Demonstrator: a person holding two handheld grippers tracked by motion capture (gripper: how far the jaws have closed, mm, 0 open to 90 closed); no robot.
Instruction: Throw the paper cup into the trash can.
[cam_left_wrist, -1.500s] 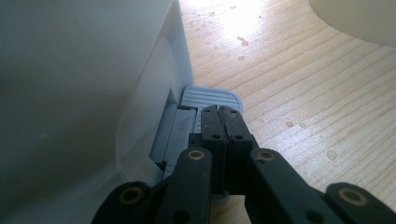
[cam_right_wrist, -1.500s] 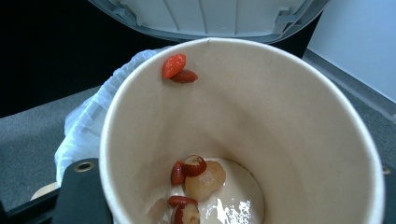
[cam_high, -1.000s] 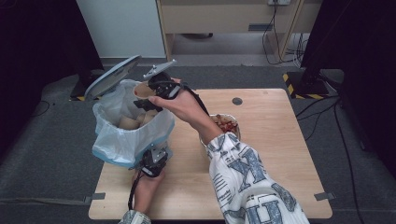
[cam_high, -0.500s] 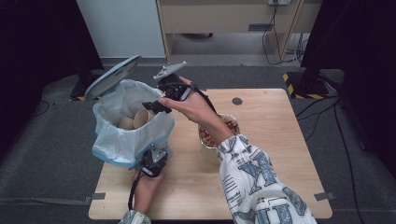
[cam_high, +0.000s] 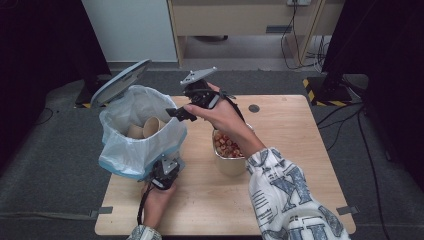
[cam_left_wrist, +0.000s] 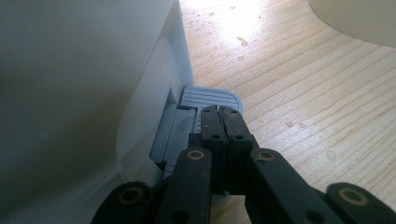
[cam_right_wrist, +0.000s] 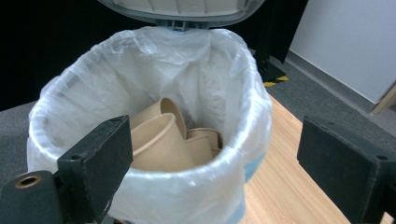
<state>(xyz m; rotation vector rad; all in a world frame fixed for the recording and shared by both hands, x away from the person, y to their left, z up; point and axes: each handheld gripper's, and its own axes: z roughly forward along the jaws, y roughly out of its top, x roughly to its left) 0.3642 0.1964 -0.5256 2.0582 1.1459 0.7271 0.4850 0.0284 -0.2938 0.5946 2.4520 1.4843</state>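
Bin (cam_high: 131, 150), crinkly white bag liner, lid (cam_high: 120, 80) up, sits at table's (cam_high: 290, 130) 9 o'clock w/ brown paper cups (cam_right_wrist: 159, 140) inside. L gripper (cam_left_wrist: 219, 122) pressed together on ribbed grey pedal (cam_left_wrist: 208, 97). R gripper (cam_high: 180, 113) at bin's 3 o'clock, jaws just opened wide, nothing between. Round tub (cam_high: 227, 155) of reddish bits near it.

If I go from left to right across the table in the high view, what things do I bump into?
Trash bin with paper cups inside → right gripper → bowl of snacks → small dark disc.
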